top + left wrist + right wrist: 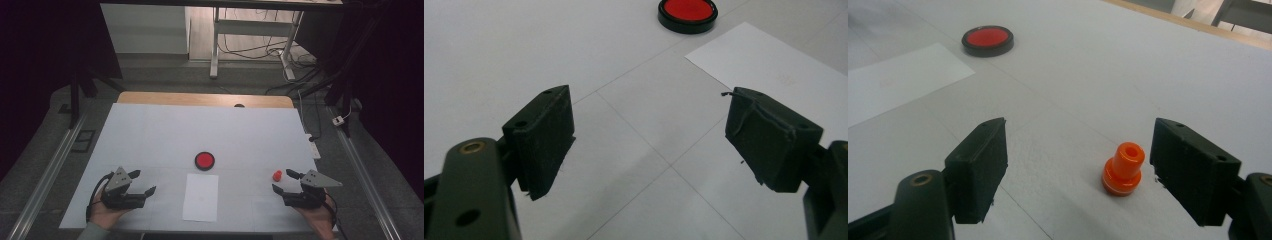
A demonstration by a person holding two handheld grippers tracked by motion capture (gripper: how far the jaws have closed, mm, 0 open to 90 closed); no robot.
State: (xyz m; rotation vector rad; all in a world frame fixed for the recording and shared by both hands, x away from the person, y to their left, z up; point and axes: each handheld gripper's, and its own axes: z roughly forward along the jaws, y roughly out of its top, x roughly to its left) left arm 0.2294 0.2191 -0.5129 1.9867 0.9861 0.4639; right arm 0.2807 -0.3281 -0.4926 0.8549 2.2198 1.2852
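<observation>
Jaws of the left gripper (pixel 141 182) stand wide with nothing between them, over the white table (pixel 150 130) at its near left. Further right lie a white paper sheet (pixel 201 197) and, just beyond it, a round black-rimmed red disc (pixel 204 160). Rightmost, the right gripper (pixel 285 181) gapes wide too, the small orange plastic stopper (pixel 277 175) upright just ahead of it, untouched.

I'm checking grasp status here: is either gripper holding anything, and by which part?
Nothing is held. The left gripper and right gripper are both open; the small orange plastic stamp-like knob stands upright on the table, untouched, near the right gripper.
</observation>
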